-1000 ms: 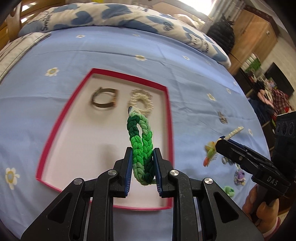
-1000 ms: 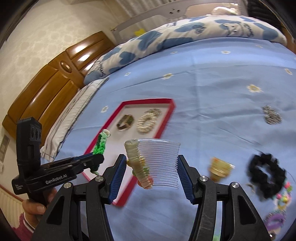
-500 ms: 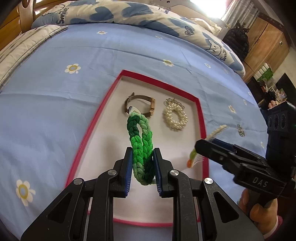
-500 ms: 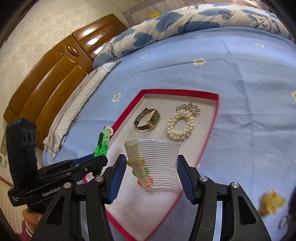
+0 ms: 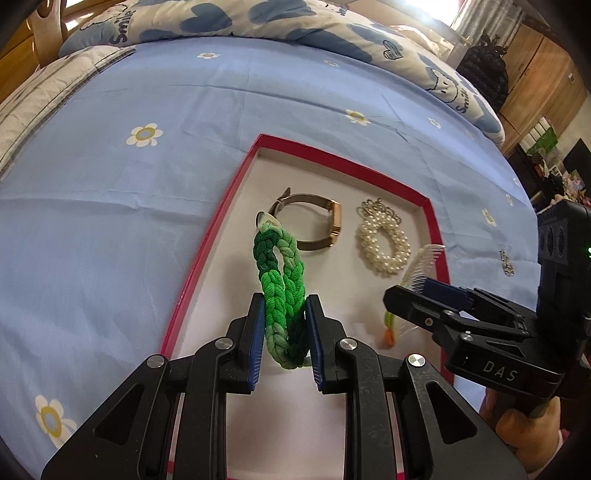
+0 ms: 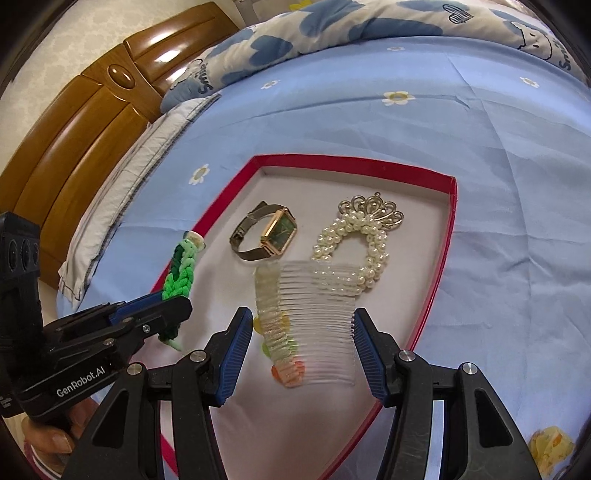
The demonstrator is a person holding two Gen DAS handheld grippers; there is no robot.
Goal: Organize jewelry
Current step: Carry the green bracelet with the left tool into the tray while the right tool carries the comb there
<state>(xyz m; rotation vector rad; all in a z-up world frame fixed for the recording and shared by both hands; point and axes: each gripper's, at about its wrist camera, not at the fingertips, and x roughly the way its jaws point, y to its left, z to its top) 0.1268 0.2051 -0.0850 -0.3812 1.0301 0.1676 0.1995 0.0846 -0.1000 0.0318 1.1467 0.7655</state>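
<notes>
A red-rimmed tray (image 5: 207, 243) (image 6: 448, 229) with a white floor lies on the blue bedsheet. In it lie a gold watch (image 5: 325, 221) (image 6: 271, 234) and a pearl bracelet (image 5: 384, 240) (image 6: 365, 240). My left gripper (image 5: 284, 325) (image 6: 173, 306) is shut on a green braided bracelet (image 5: 282, 280) (image 6: 181, 269) and holds it above the tray's near left part. My right gripper (image 6: 303, 343) (image 5: 417, 295) is shut on a clear hair comb (image 6: 310, 317) (image 5: 421, 266) with coloured decoration, above the tray's near right part.
A flowered quilt (image 5: 258, 18) lies at the bed's far end, a wooden headboard (image 6: 74, 122) to the left. A small silver piece (image 5: 506, 262) lies on the sheet right of the tray. A yellow hair clip (image 6: 550, 443) lies near the right gripper.
Both grippers have moved left and forward over the tray, each still holding its item. The tray now lies under both grippers.
</notes>
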